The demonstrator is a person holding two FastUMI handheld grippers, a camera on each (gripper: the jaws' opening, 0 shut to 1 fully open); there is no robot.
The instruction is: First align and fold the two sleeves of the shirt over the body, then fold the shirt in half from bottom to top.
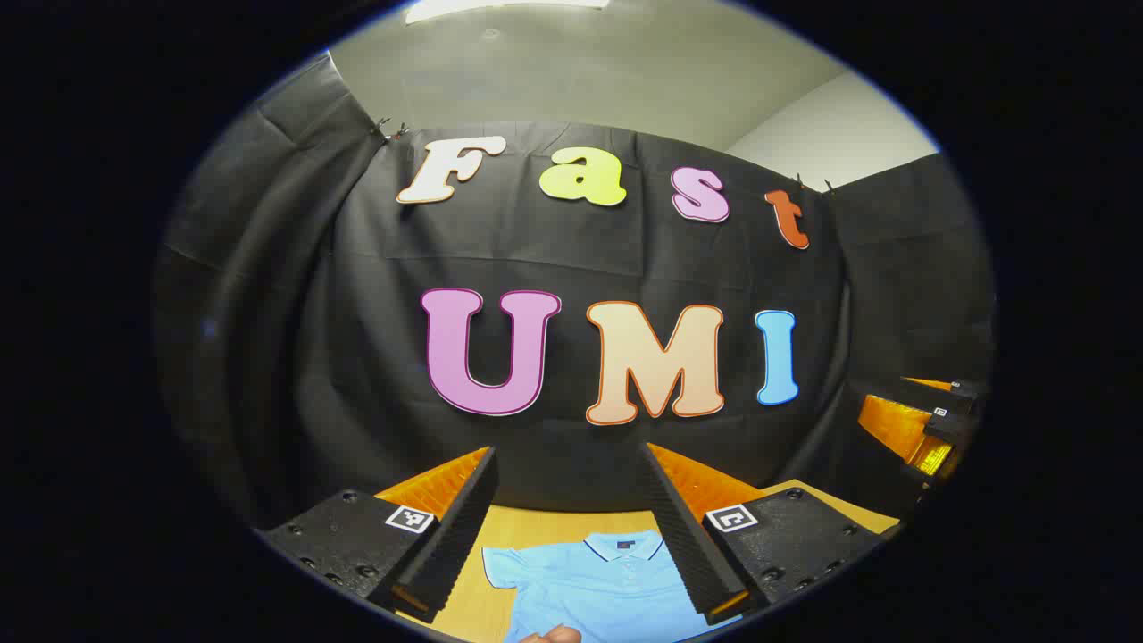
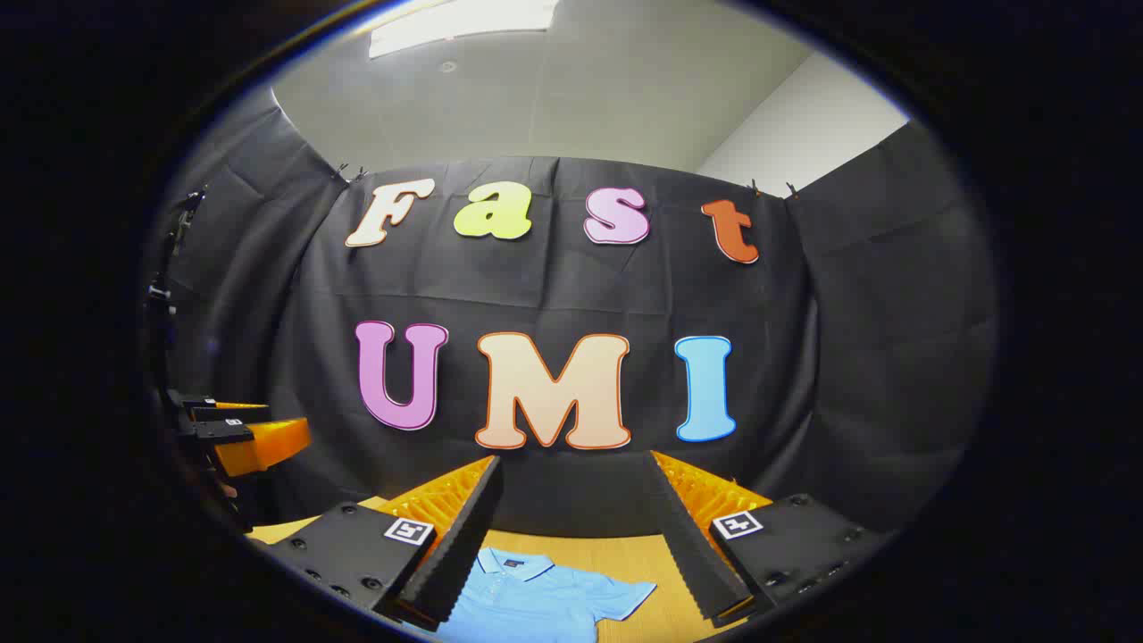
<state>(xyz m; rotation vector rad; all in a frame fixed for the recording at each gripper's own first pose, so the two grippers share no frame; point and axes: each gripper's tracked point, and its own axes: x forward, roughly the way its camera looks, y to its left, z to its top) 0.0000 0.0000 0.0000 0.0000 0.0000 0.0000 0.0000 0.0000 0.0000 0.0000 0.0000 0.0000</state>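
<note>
Light blue polo shirt (image 1: 600, 585), laid flat and face up on the wooden table (image 1: 527, 527), collar toward the booth wall, short sleeves spread out to either side; judged light, limp and non-fragile, likely to drape and crease when lifted, so best pinched at a sleeve hem (image 2: 638, 594) or shoulder seam and drawn across low. Left gripper (image 1: 571, 500) and right gripper (image 2: 576, 505) raised above the cloth, jaws spread wide, nothing between them. Fingertip (image 1: 552, 635) at the lower edge of the left gripper view, over the shirt.
</note>
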